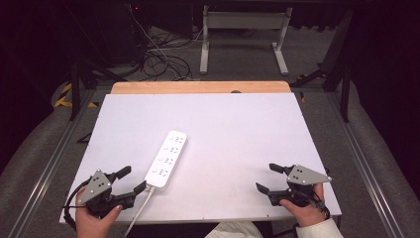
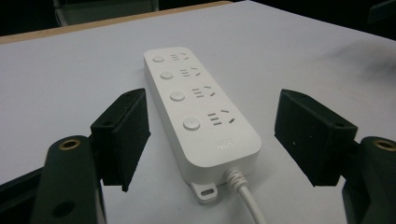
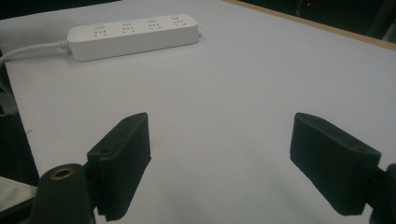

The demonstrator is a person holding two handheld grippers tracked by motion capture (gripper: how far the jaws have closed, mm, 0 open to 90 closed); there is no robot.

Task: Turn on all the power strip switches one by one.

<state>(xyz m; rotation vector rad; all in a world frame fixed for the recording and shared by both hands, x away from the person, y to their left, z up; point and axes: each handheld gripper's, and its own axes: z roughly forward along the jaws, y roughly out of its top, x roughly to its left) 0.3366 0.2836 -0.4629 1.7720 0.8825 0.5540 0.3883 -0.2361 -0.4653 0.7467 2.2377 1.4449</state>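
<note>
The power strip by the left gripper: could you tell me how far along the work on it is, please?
Done: nothing visibly. The power strip lies flat on the white table. In hand: the left gripper, open, lines up with its cord end. Left: gripping it. The right gripper waits open, apart.

The white power strip point(image 2: 198, 109) has a tiny grey mark near its cord end. It is too small and blurry to read. No other words show.

The white power strip point(image 1: 167, 158) lay just in front of the left claw point(image 1: 132, 181), while bare table point(image 1: 237, 134) stretched ahead of the right claw point(image 1: 270, 177).
</note>
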